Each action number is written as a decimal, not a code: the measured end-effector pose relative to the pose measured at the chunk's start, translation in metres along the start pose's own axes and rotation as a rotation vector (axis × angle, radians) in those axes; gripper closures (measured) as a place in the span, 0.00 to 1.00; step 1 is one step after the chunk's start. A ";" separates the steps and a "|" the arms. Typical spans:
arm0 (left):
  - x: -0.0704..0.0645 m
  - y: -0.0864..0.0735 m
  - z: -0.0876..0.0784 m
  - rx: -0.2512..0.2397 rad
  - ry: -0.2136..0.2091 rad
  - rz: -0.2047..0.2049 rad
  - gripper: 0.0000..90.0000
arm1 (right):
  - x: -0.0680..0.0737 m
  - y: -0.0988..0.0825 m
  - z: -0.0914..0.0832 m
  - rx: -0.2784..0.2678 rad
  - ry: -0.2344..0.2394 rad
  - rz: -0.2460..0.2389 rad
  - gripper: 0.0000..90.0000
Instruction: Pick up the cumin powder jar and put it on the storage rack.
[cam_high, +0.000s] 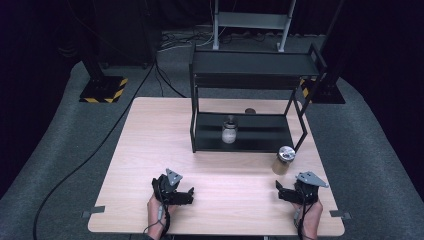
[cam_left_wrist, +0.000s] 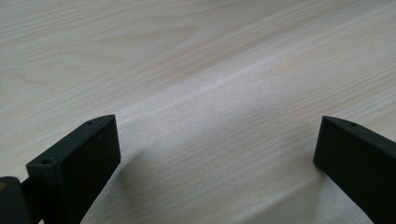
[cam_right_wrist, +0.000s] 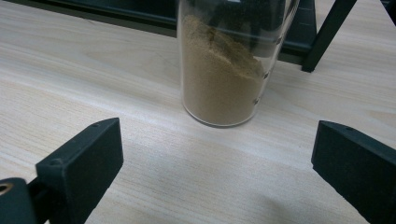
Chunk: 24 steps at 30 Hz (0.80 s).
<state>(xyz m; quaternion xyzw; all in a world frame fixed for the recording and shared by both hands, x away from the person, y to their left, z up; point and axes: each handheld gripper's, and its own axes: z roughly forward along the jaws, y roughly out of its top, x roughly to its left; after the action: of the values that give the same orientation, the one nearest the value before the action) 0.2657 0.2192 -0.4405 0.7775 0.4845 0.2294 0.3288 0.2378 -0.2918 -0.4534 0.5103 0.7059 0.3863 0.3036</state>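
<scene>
Jar (cam_right_wrist: 224, 70) of brown powder stands upright on table (cam_high: 150, 150), just outside shelf rack (cam_high: 250, 135), ahead of right gripper (cam_right_wrist: 217, 154). Glass: stiff, smooth, likely slippery, breakable; part full, moderate weight. Your right gripper spread wide, empty; left gripper (cam_left_wrist: 217, 154) likewise. Grip mid-body, below metal lid (cam_high: 286, 153).

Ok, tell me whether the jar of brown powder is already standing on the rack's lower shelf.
No, the jar of brown powder stands on the wooden table in front of the black rack, near the right gripper.
</scene>
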 end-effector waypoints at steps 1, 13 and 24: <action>0.000 0.000 0.000 -0.001 0.001 0.000 0.00 | 0.000 0.000 0.000 0.000 -0.001 -0.004 0.01; -0.004 -0.001 0.000 -0.007 0.021 0.010 0.00 | -0.002 0.009 0.000 0.000 0.009 0.024 0.01; -0.010 -0.003 -0.001 -0.019 0.043 0.030 0.00 | -0.009 0.042 0.020 -0.008 0.026 -0.032 0.00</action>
<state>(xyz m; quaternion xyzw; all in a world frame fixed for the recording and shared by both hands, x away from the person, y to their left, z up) 0.2585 0.2118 -0.4426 0.7762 0.4777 0.2557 0.3223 0.2770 -0.2885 -0.4276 0.4927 0.7161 0.3909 0.3028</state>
